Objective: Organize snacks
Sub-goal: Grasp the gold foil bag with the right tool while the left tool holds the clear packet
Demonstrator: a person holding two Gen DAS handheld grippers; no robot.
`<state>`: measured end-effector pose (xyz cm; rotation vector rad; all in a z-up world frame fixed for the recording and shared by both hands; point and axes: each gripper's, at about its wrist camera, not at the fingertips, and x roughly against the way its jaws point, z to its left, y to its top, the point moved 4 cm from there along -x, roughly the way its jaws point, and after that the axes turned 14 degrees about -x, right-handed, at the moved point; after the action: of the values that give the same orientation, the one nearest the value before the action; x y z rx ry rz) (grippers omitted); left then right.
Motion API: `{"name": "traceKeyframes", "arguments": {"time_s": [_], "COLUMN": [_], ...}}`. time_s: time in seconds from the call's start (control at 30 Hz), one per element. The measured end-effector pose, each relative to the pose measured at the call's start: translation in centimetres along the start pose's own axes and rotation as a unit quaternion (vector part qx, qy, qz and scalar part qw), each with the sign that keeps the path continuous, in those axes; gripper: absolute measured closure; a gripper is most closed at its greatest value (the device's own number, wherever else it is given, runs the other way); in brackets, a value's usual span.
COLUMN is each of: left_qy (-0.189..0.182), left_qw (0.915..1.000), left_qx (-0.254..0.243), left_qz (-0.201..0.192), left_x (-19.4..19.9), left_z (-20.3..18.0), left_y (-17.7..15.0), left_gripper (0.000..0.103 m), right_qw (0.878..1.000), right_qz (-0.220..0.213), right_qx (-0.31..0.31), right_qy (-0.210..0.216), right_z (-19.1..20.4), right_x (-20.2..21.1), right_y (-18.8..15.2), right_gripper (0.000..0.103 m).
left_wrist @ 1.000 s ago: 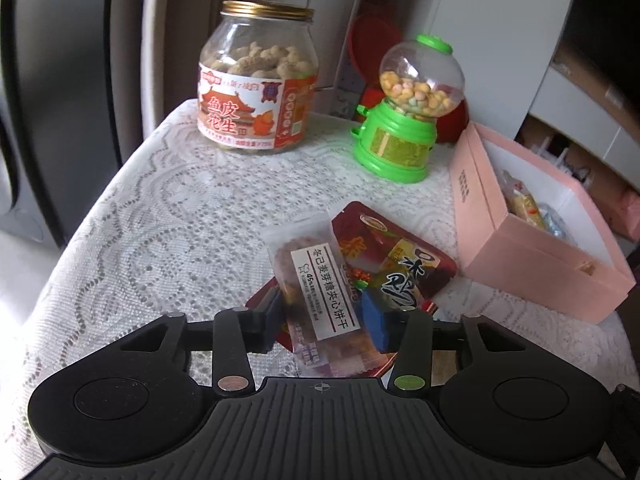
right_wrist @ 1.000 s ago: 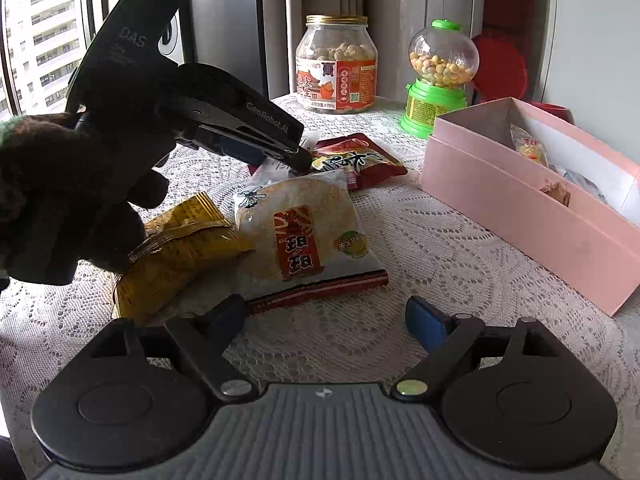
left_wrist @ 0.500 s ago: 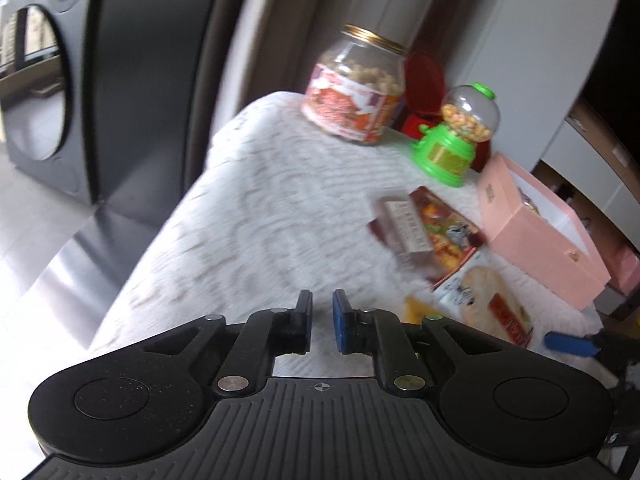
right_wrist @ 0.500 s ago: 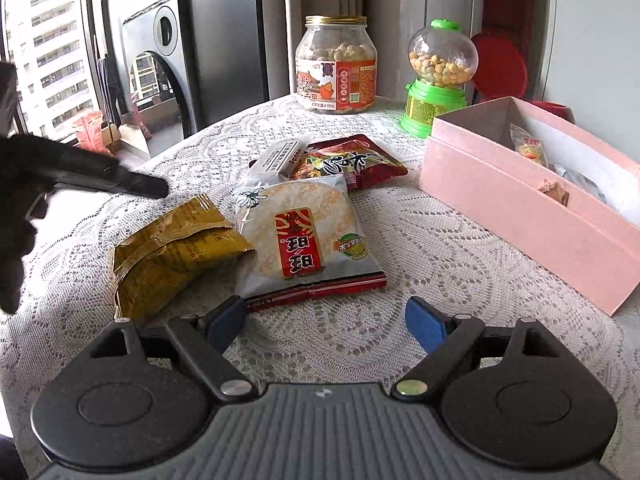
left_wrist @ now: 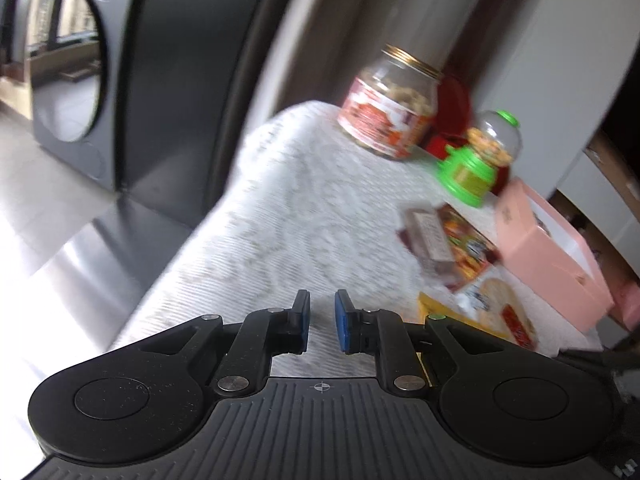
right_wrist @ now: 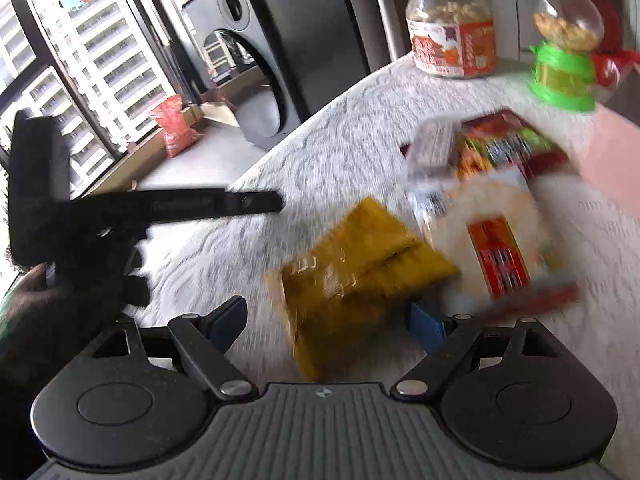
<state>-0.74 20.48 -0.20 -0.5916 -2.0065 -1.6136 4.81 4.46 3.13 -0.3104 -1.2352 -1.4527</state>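
Where a white lace cloth [right_wrist: 352,152] covers the table, a dark washing machine [left_wrist: 80,80] stands beyond its edge and tower blocks show through the window [right_wrist: 60,52]. Four snack packets lie clustered mid-table: a yellow packet [right_wrist: 360,264] nearest, long axis running from the near edge toward the far right; a pale rice-cracker packet [right_wrist: 492,232] just beside it; a red packet [right_wrist: 508,144] behind; a small clear biscuit packet [right_wrist: 432,144] overlapping the red one. One peanut jar [right_wrist: 452,28], one green candy dispenser [right_wrist: 564,44] and one pink box [left_wrist: 548,256] stand farther back. Left gripper [left_wrist: 322,320]: fingers drawn narrow, holding nothing. Right gripper [right_wrist: 328,320]: fingers wide, over the yellow packet's near end, not pressing it
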Motion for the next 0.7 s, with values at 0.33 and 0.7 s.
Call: {"name": "traceKeyframes", "arguments": {"time_s": [0.33, 0.7], "left_qy": [0.002, -0.042], "left_qw": [1.0, 0.9912], "left_qx": [-0.005, -0.125], "left_qz": [-0.005, -0.005], "left_x": [-0.2, -6.5], "left_z": [0.0, -8.8], "left_y": [0.8, 5.9], "left_gripper": [0.086, 0.083], "right_qw": [0.996, 0.996], "right_qz": [-0.021, -0.064], "right_qx": [0.079, 0.001], "right_qy": [-0.042, -0.068], "right_z": [1.2, -9.4], "right_x": [-0.5, 8.1], "right_y": [-0.8, -5.5], "right_gripper": [0.042, 0.047]}}
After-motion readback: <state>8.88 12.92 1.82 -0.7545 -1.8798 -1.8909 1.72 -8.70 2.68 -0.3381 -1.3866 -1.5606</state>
